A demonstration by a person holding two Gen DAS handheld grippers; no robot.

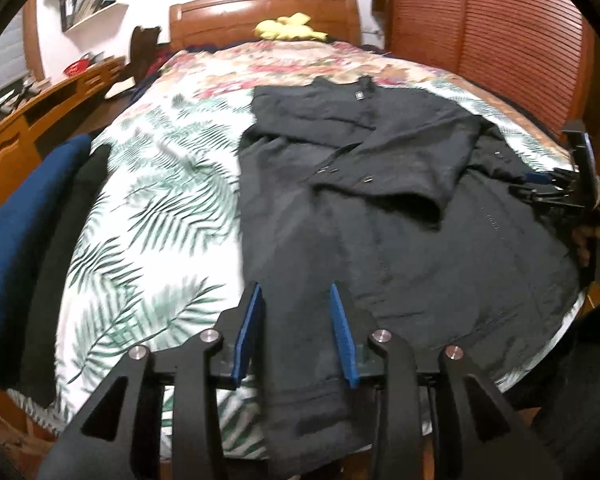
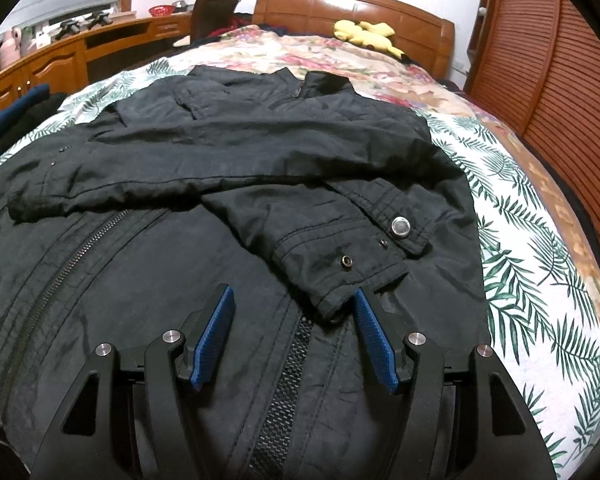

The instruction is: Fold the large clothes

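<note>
A black jacket (image 2: 220, 160) is lying lengthwise on the bed (image 1: 148, 184), collar away. The left gripper (image 1: 296, 300) is hovering spread over its left hem, empty. The right gripper (image 2: 294, 300), also spread, is sitting nearer the folded sleeve cuff (image 2: 352, 268).

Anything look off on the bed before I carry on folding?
Nothing damaged. The black jacket has both sleeves folded across the front, but the cuff lies crooked over the zipper.
</note>
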